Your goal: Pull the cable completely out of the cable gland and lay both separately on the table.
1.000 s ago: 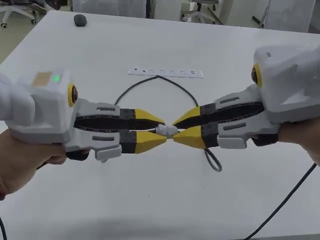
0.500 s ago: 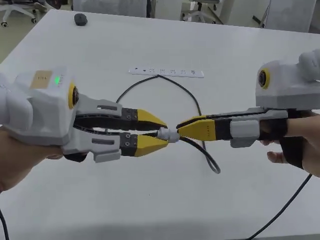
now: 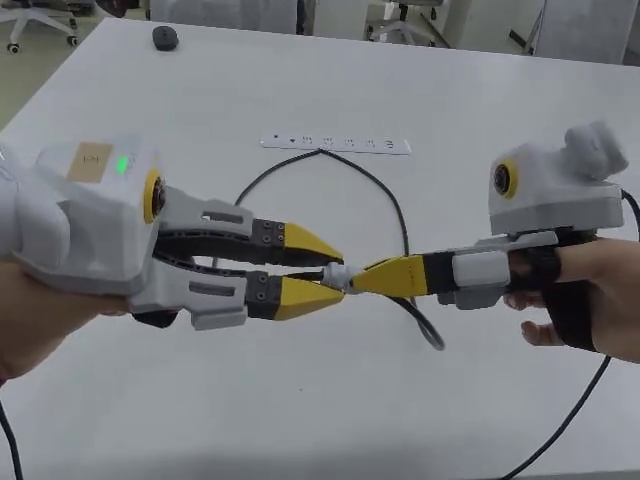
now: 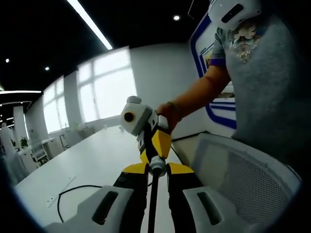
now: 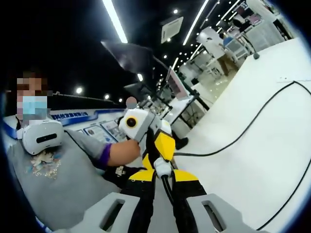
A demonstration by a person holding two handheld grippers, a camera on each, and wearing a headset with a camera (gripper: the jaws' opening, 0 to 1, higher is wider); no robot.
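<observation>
On the left I am holding the left gripper (image 3: 328, 272) level above the table (image 3: 480, 110), its yellow jaws pinched onto one end of the cable gland (image 3: 339, 274), much as a second ago. In the middle the gland is hanging in the air between the two tips, with the cable (image 3: 400, 215) still threaded through it. On the right, the right gripper (image 3: 362, 280) has rolled about a quarter turn since a second ago. Its jaws are now stacked edge-on and closed on the cable right at the gland. I am reading that twist as working the cable loose, so the pull-out is still ahead of me and nothing is laid down yet.
</observation>
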